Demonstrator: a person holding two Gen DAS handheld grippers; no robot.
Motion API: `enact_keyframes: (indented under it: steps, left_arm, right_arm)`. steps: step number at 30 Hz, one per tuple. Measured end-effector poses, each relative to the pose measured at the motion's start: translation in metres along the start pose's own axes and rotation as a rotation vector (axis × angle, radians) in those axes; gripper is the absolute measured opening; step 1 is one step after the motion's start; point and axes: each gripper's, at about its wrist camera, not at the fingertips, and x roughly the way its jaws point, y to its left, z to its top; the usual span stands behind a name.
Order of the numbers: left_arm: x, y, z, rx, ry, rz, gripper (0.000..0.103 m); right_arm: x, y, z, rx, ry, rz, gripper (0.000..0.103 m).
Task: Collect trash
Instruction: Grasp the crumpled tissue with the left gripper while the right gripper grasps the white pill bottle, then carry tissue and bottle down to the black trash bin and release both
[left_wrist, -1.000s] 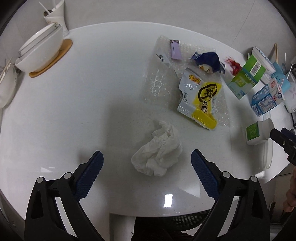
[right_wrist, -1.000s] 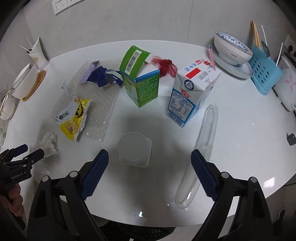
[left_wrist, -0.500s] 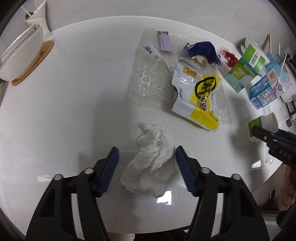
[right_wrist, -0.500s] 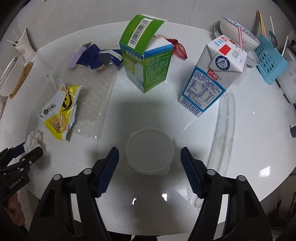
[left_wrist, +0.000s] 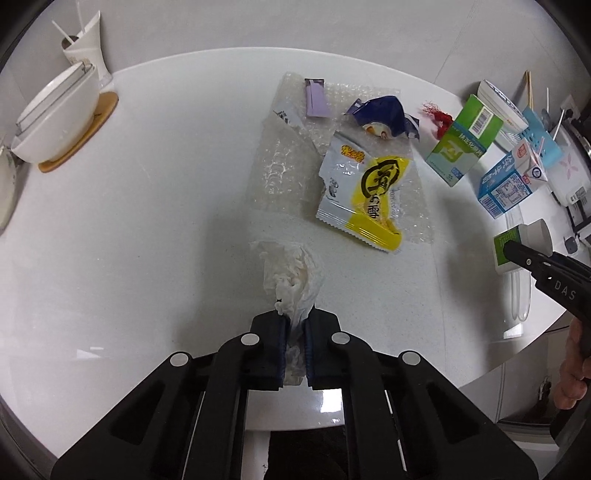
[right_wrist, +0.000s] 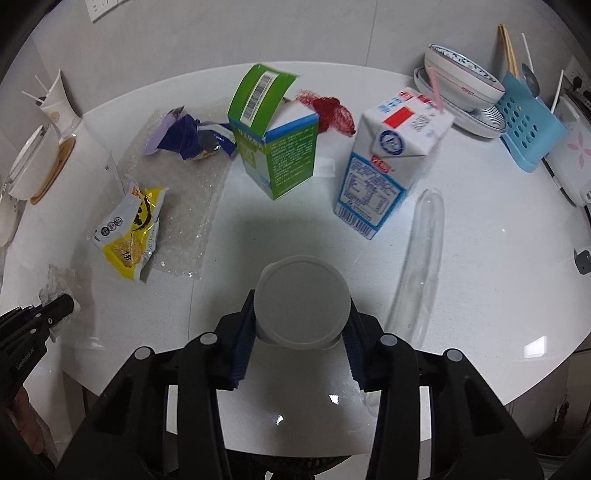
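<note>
— Two pieces of trash, one in each of my grippers. My left gripper (left_wrist: 294, 334) has its jaws pressed onto the near end of a crumpled tissue (left_wrist: 291, 271); the rest of it trails straight ahead of the jaws along the counter (left_wrist: 147, 221), long axis pointing away from me.

— And the right?

— My right gripper (right_wrist: 301, 328) pinches a small white tub (right_wrist: 303, 301) by its sides, the round lid facing up at me. It sits near the counter's front edge. I can't tell whether either piece has left the surface.

— What matters for the next move?

— Both pieces sit dead centre between their jaws, so I judge the lift should go straight up, no twist. The tissue is limp and ragged and could slip or tear; the tub looks rigid.

— What lies beyond?

— Past the tissue, a yellow snack packet (left_wrist: 364, 195) on bubble wrap (left_wrist: 280, 170), then a blue wrapper (left_wrist: 384, 118). Past the tub, a clear plastic tube (right_wrist: 421, 266) to the right, a green carton (right_wrist: 277, 147) and a blue milk carton (right_wrist: 388, 162), both standing.
</note>
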Motion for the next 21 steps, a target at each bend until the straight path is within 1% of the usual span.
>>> enact_keyframes:
  steps: [7,12,21]
  left_arm:
    - [-0.032,-0.018,-0.007,-0.007,-0.05,0.007,0.007]
    - [-0.049,-0.034,-0.012,-0.008,-0.084,0.016,0.007]
    - [-0.07,-0.061,-0.03,-0.021,-0.11,0.006,0.007]
  right_arm:
    - [-0.028,-0.017,-0.014,0.001,-0.044,0.023,0.041]
    - [-0.046,-0.028,-0.025,-0.007,-0.074,0.034,0.041]
    - [-0.077,-0.047,-0.045,-0.022,-0.113,0.051,0.041]
